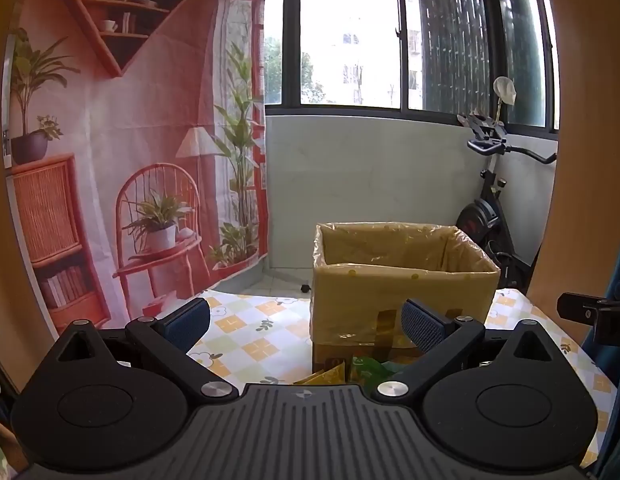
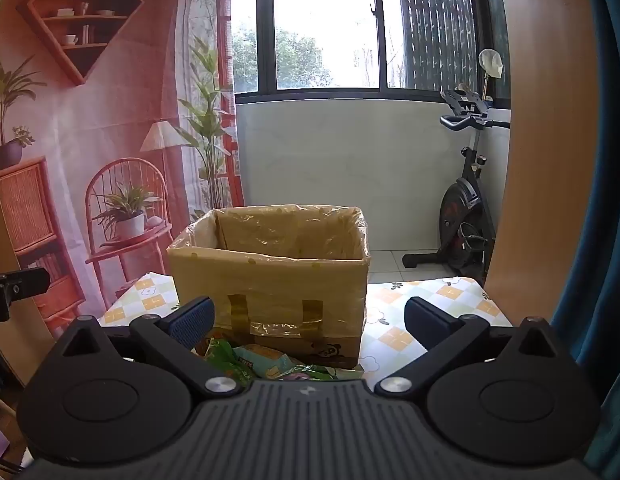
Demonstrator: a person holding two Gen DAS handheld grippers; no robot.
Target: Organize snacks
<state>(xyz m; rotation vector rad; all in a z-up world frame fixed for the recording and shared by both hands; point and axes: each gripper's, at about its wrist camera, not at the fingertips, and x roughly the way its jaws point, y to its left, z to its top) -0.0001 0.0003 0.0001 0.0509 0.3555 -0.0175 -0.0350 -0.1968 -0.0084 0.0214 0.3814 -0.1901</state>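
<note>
1. The left hand-held gripper [image 1: 306, 322] is spread as wide as it goes, and nothing sits between its blue pads. It hangs above the desk [image 1: 246, 344], pointing slightly downward.
2. The right hand-held gripper [image 2: 308, 320] is likewise wide open and holds nothing. Its tip also shows at the right edge of the left wrist view.
3. Nearest, just past the gripper bodies, lies a small heap of snack packets [image 2: 266, 364] on the desk, touching or nearly touching the front of the box. From the right wrist they show green and pale wrappers with some orange print; from the left wrist a yellow corner and a green one peep out. Most of the heap is hidden under the grippers, so I cannot count them.
4. Judging by the crinkled film, these packets are light, soft and slippery, likely to slide or crumple. A pinch across a flat sealed edge or corner looks safer than squeezing the puffed middle, which could crush what is inside.
5. Behind the heap stands an open cardboard box [image 2: 270, 280], lined with a clear plastic bag [image 2: 350, 216] folded over its rim and held by strips of brown tape. What can be seen inside looks empty; its floor is hidden.
6. The desk wears a checked cloth with yellow squares and small flowers.
7. Farther off are a printed backdrop [image 1: 110, 140], a window [image 1: 350, 40] and an exercise bike [image 2: 466, 208].
</note>
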